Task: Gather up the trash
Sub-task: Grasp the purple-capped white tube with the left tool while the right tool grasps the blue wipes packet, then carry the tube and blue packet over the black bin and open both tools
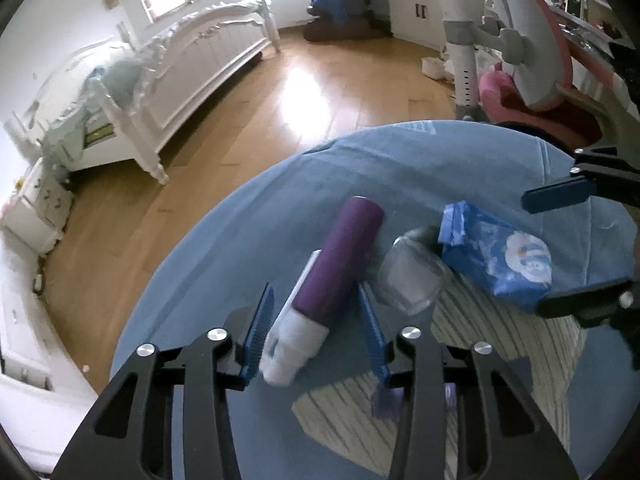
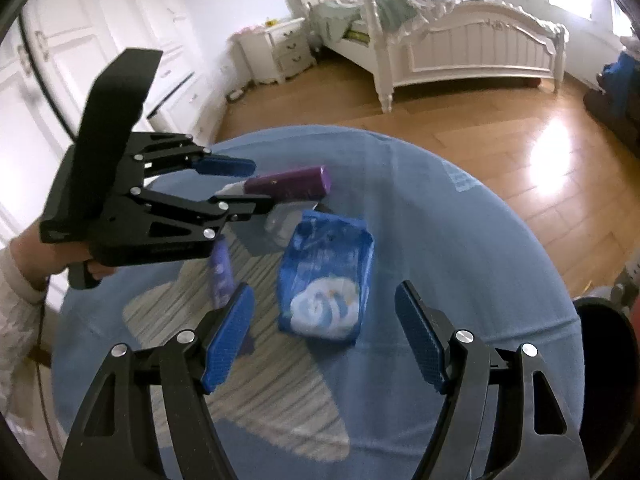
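Two hand-held grippers were seen: the left hand-held gripper (image 1: 316, 320), narrowed around the purple tube (image 1: 340, 264) without a visible pinch, risked rolling it into the clear cup (image 1: 412, 276), while the right hand-held gripper (image 2: 324, 336) was held wide and empty.

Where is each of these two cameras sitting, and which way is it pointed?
Left wrist: on the left gripper, looking down its blue-padded fingers straddling the purple white-capped tube.
Right wrist: on the right gripper, open above the blue plastic packet; a hand shows.
Shared: tube, packet, blue-covered round table, white bed.

Small purple item (image 2: 221, 271) blurred, maybe a wrapper; left gripper (image 1: 316, 320) hides part.
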`<state>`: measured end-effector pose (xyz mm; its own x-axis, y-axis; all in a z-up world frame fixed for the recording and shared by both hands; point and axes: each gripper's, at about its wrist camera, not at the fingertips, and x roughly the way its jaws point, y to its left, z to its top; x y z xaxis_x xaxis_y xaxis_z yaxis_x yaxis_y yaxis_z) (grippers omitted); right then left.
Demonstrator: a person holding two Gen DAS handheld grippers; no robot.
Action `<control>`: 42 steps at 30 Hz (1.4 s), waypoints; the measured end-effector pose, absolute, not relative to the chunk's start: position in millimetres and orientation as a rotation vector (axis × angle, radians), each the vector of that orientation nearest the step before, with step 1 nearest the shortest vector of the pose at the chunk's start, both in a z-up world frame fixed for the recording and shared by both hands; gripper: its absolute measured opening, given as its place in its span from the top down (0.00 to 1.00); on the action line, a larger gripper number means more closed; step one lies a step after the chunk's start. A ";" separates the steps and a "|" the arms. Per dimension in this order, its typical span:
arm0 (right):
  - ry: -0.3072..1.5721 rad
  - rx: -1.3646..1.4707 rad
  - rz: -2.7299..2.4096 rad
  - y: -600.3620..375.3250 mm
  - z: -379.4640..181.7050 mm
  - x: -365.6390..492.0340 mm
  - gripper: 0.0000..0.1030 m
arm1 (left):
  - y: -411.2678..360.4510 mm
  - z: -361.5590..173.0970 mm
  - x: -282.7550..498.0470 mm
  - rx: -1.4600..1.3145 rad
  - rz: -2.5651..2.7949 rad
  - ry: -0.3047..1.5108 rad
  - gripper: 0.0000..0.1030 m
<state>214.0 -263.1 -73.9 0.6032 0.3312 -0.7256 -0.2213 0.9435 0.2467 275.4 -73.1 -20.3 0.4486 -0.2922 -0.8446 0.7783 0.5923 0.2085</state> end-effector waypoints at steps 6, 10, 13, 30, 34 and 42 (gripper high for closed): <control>0.907 0.105 0.291 -251.9 -85.7 227.3 0.46 | -86.4 -25.4 277.7 0.600 -0.720 0.842 0.72; 0.885 0.128 0.296 -256.4 -86.6 221.7 0.56 | -82.7 -25.5 270.9 0.524 -0.660 0.828 0.76; 0.837 0.188 0.300 -273.2 -79.1 204.9 0.57 | -75.0 -8.8 260.0 0.428 -0.649 0.796 0.77; 0.591 0.306 -0.073 -450.3 -47.9 65.4 0.58 | -204.1 42.4 152.6 0.289 -0.971 0.731 0.76; 0.603 0.335 -0.146 -494.4 -65.1 44.0 0.58 | -243.4 32.3 138.5 0.275 -1.044 0.760 0.76; 0.629 0.384 -0.203 -528.2 -91.2 47.3 0.58 | -305.3 7.5 124.0 0.284 -1.101 0.815 0.76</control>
<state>47.3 -528.2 -91.2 0.7918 -0.0690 -0.6068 0.2989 0.9103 0.2865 124.0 -305.3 7.5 0.2047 -0.6776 -0.7064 0.8735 0.4520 -0.1805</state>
